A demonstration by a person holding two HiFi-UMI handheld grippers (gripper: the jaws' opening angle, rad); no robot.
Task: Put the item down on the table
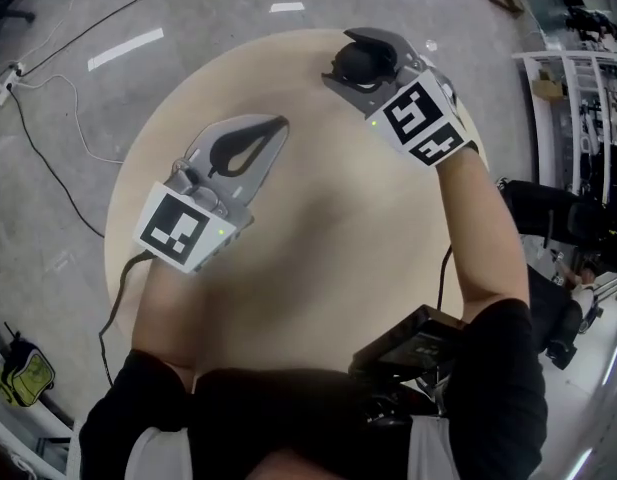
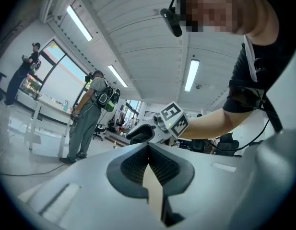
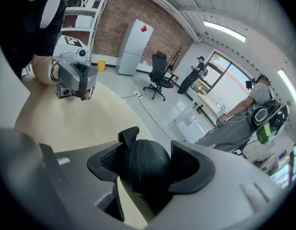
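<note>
A round black zippered case (image 1: pixel 360 65) sits between the jaws of my right gripper (image 1: pixel 350 53), which is shut on it above the far edge of the round beige table (image 1: pixel 338 238). The right gripper view shows the case (image 3: pixel 143 169) bulging between the ribbed pads, its pull tab sticking up at the left. My left gripper (image 1: pixel 280 124) hovers over the table's left half. Its jaws meet at the tips, with nothing between them (image 2: pixel 148 147). Each gripper appears in the other's view: the right one (image 2: pixel 155 128) and the left one (image 3: pixel 73 78).
Cables (image 1: pixel 48 148) run over the grey floor left of the table. A white shelf rack (image 1: pixel 578 98) stands at the right and a yellow-green bag (image 1: pixel 23 373) lies at the lower left. Beyond the table are an office chair (image 3: pixel 159 75), a white cabinet (image 3: pixel 133 47) and standing people (image 2: pixel 88 119).
</note>
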